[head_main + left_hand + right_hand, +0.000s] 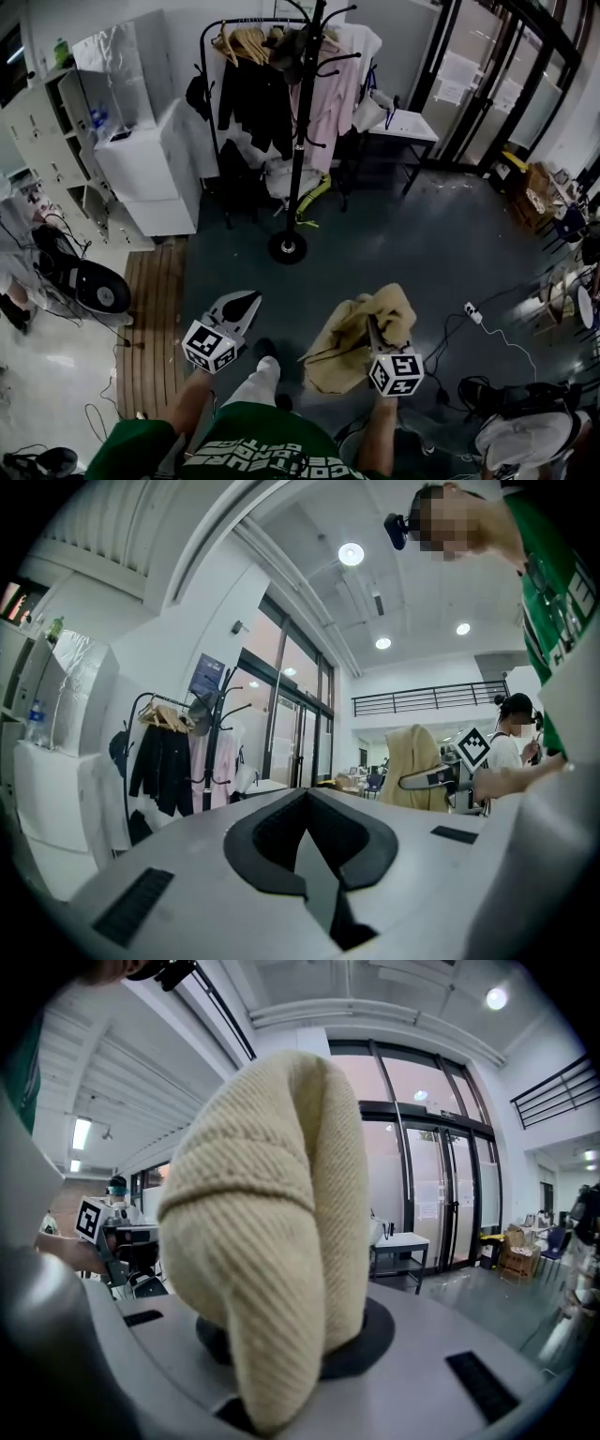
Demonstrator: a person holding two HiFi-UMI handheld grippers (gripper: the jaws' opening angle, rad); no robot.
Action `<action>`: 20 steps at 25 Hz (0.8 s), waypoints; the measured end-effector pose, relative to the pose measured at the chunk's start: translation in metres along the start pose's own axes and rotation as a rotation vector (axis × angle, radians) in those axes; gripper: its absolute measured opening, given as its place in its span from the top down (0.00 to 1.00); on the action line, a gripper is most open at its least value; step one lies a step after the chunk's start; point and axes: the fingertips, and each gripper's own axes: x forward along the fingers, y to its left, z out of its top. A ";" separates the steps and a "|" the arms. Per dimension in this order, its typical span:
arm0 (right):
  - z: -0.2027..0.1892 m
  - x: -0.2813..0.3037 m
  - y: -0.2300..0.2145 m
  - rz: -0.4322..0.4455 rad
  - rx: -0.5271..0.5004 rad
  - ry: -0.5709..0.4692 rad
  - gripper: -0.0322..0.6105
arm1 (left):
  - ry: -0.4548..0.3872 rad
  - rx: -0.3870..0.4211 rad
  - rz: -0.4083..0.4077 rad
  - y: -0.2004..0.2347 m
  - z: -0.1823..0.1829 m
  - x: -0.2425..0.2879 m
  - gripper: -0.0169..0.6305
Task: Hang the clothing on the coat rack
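Clamping the cream knit garment [342,352], the right gripper [373,328] had the coat rack [305,122] standing upright at eleven o'clock, well apart; the left gripper [234,314], jaws together, held nothing

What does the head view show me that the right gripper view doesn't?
Only the head view: the black coat rack on its round base, and a black hanging jacket behind it. Only the right gripper view: a round ceiling lamp, and the jaws pressed on the fabric. Both: the cream ribbed knit garment in the right tool, and the white table.
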 end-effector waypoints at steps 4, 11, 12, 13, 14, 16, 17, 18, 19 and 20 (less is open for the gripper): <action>0.004 0.024 -0.012 0.008 0.003 0.003 0.80 | -0.011 -0.019 0.025 0.016 -0.005 0.016 0.97; 0.025 0.086 -0.035 0.033 -0.002 -0.002 0.80 | -0.027 -0.034 0.056 0.063 -0.004 0.068 0.97; 0.029 0.095 -0.039 0.034 -0.003 -0.004 0.80 | -0.028 -0.032 0.056 0.069 -0.003 0.076 0.97; 0.033 0.104 -0.043 0.035 -0.003 -0.006 0.80 | -0.028 -0.031 0.055 0.075 -0.001 0.085 0.97; 0.037 0.113 -0.048 0.034 -0.003 -0.008 0.80 | -0.027 -0.029 0.053 0.082 0.000 0.094 0.97; 0.045 0.132 -0.056 0.031 -0.004 -0.012 0.80 | -0.027 -0.023 0.049 0.096 0.004 0.111 0.97; 0.050 0.141 -0.060 0.029 -0.005 -0.014 0.80 | -0.027 -0.019 0.048 0.103 0.007 0.120 0.97; 0.054 0.151 -0.063 0.028 -0.007 -0.016 0.80 | -0.028 -0.016 0.046 0.111 0.010 0.128 0.97; 0.059 0.160 -0.067 0.026 -0.008 -0.018 0.80 | -0.030 -0.014 0.044 0.118 0.013 0.137 0.97; 0.063 0.168 -0.071 0.023 -0.009 -0.020 0.80 | -0.032 -0.011 0.042 0.125 0.015 0.145 0.97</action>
